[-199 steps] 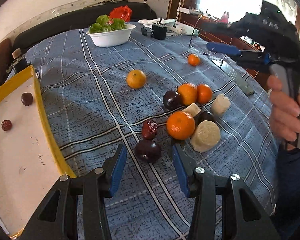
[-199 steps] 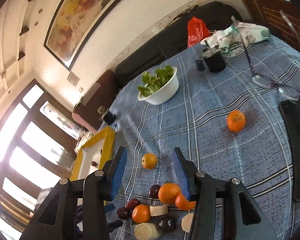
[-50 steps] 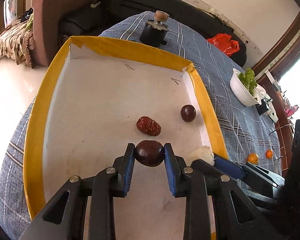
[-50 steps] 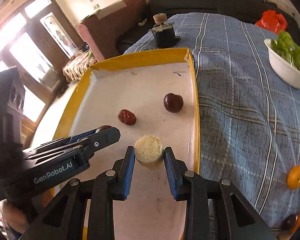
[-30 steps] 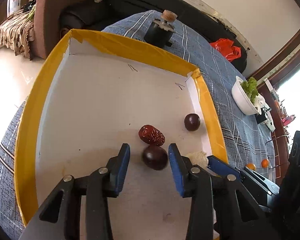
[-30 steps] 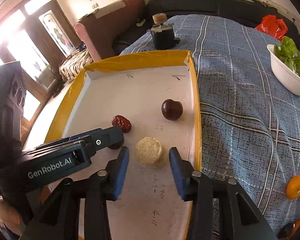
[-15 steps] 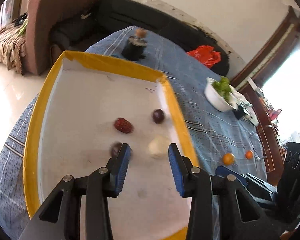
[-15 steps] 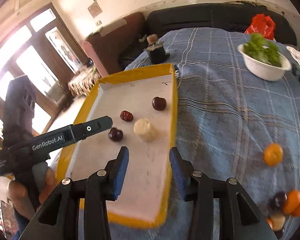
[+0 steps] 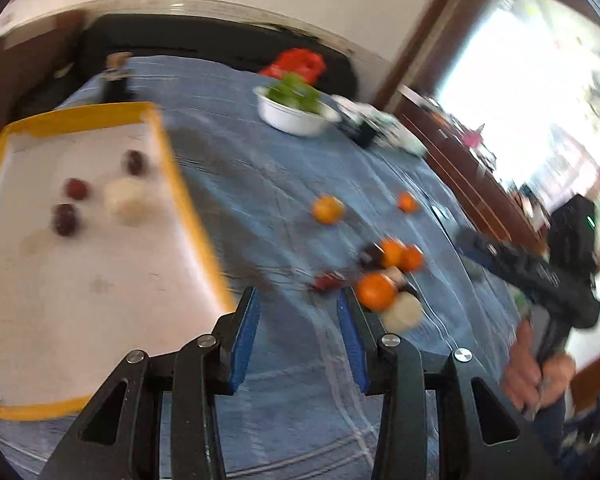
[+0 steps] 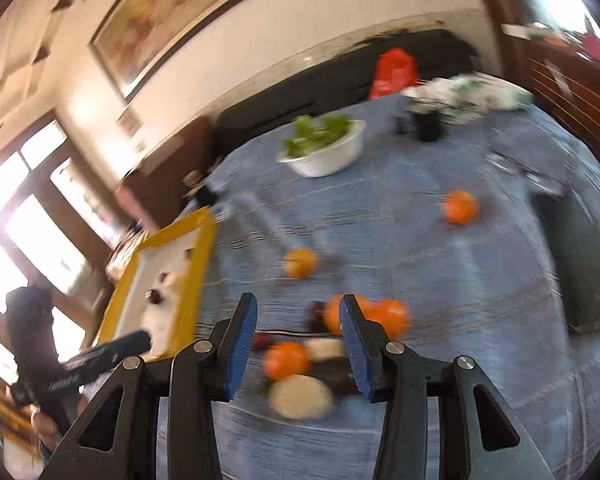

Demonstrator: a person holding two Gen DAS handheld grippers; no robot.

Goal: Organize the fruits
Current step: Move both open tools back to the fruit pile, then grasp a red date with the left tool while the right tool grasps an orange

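Left gripper (image 9: pixel 298 330) and right gripper (image 10: pixel 298 338) both spread wide, empty, above the blurred fruit cluster (image 10: pixel 332 340) beside the yellow-rimmed tray (image 9: pixel 188 208).

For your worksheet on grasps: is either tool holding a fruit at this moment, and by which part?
Nothing is held. The left tool and right tool are both open and empty.

Tray and fruit on the table
Tray (image 9: pixel 188 208) lies at nine o'clock, fruit pile (image 9: pixel 380 276) at three, bowl (image 9: pixel 296 116) at twelve behind both.
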